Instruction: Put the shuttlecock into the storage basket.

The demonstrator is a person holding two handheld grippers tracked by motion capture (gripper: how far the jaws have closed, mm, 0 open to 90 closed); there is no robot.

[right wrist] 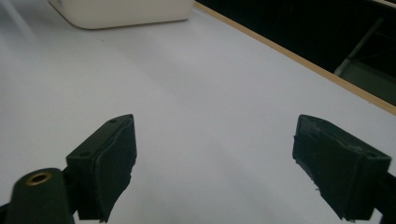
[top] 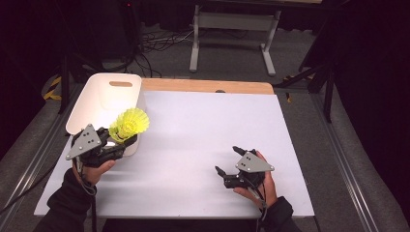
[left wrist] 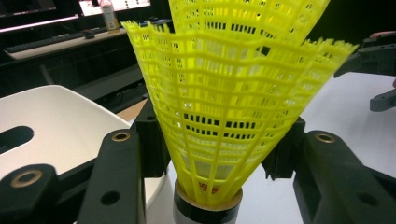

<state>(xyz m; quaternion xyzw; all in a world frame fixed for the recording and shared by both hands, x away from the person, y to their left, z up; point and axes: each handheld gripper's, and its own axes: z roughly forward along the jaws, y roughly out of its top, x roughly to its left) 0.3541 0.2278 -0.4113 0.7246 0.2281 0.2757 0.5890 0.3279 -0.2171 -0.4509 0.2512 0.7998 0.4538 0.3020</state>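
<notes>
A yellow shuttlecock (top: 129, 123) with a net skirt and a dark-banded cork base (left wrist: 208, 207) is held in my left gripper (top: 117, 137), whose jaws are shut on the lower skirt from both sides. A second yellow skirt (left wrist: 243, 16) seems nested behind it. The shuttlecock hangs over the near right rim of the white bin (top: 101, 104), skirt tilted up and to the right. My right gripper (top: 226, 160) rests low over the white table near the front right, jaws open wide with nothing between them (right wrist: 212, 158).
The white bin (left wrist: 51, 126) with a handle slot stands at the table's left back corner. The white tabletop (top: 208, 140) has a wooden strip along its far edge. Beyond the table stand a desk frame (top: 232, 34) and floor cables.
</notes>
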